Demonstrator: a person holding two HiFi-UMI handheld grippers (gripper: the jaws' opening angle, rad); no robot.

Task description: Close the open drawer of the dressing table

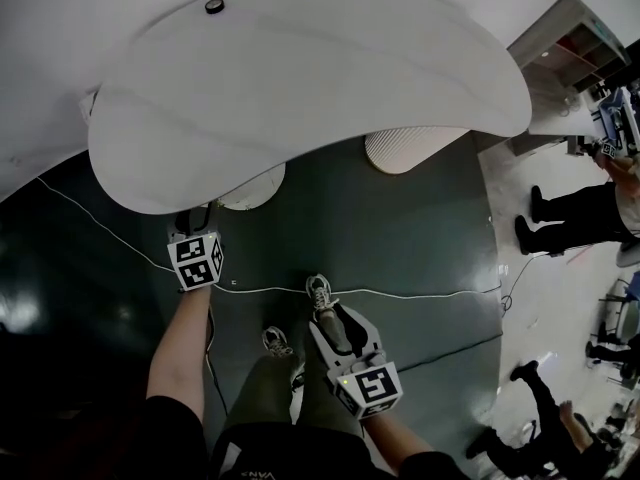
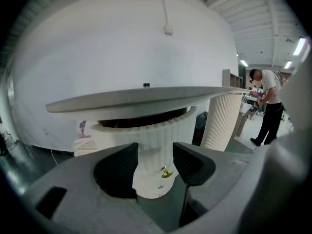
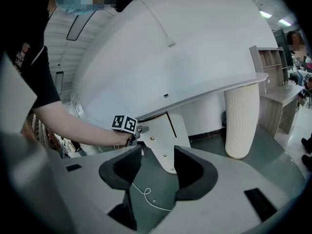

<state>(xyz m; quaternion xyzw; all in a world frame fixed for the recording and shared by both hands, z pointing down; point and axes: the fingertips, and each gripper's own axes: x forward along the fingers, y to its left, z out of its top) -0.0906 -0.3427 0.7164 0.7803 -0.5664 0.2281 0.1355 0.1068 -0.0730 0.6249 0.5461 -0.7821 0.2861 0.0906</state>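
Observation:
The white dressing table (image 1: 330, 58) has a broad curved top. Under its left end a ribbed white drawer (image 2: 151, 135) with gold knobs (image 2: 166, 172) stands pulled out, a dark gap showing below the top. From above, the drawer (image 1: 255, 186) pokes out past the table edge. My left gripper (image 1: 195, 220) is held up to the drawer front, and its jaws (image 2: 156, 152) are open with the ribbed front and a knob framed between them. My right gripper (image 1: 328, 320) hangs lower and farther back, open (image 3: 158, 152) and empty, looking at the drawer unit (image 3: 163, 140) and the left gripper (image 3: 134, 126).
A ribbed white table leg (image 1: 405, 148) stands to the right of the drawer. A thin white cable (image 1: 400, 292) runs across the dark floor in front of my feet. People (image 1: 575, 213) stand at the right near shelves (image 1: 570, 38).

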